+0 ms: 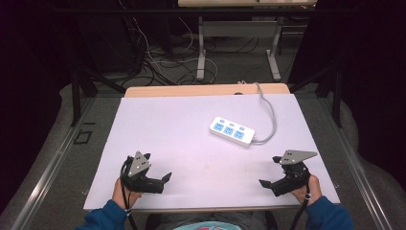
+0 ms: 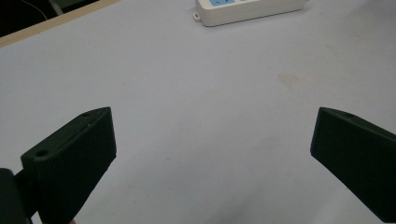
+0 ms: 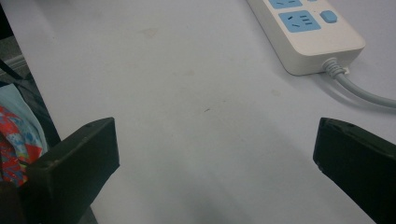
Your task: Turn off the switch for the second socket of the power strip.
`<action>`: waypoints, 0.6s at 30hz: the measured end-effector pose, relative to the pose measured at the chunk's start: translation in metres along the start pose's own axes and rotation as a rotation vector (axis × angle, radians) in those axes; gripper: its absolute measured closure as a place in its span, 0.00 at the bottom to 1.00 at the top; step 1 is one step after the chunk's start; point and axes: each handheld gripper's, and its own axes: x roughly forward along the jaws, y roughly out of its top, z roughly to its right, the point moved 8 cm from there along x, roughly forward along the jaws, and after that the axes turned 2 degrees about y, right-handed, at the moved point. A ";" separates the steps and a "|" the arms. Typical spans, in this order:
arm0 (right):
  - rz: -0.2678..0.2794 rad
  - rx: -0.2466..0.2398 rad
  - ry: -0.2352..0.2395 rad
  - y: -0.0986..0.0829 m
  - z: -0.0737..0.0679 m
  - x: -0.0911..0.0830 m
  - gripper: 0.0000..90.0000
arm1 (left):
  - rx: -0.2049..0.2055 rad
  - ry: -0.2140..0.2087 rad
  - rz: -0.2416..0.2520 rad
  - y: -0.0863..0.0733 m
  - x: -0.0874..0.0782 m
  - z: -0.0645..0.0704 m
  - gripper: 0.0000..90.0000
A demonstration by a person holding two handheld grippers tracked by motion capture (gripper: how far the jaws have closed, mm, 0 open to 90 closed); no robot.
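A white power strip point(image 1: 232, 131) with three blue sockets lies right of centre on the white table top point(image 1: 182, 120). Its grey cable point(image 1: 270, 115) loops off the far edge. My left gripper point(image 1: 157, 166) rests near the front left, jaws wide apart with nothing between them. My right gripper point(image 1: 269, 171) sits near the front right, also open and empty, just in front of the strip. In the left gripper view the left gripper point(image 2: 212, 154) points at bare table, with the strip point(image 2: 247, 9) far ahead. In the right gripper view the right gripper point(image 3: 215, 158) has the strip point(image 3: 308, 32) and its cable point(image 3: 359, 91) ahead to the right.
A wooden table edge point(image 1: 201, 90) shows beyond the white sheet. Behind it are tangled floor cables point(image 1: 163, 62) and another desk's metal legs point(image 1: 201, 52). The person's patterned clothing point(image 3: 14, 135) lies at the near table edge.
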 end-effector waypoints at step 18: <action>-0.003 0.001 0.004 0.006 0.003 0.008 0.00 | 0.014 -0.001 0.002 0.001 0.003 0.000 0.00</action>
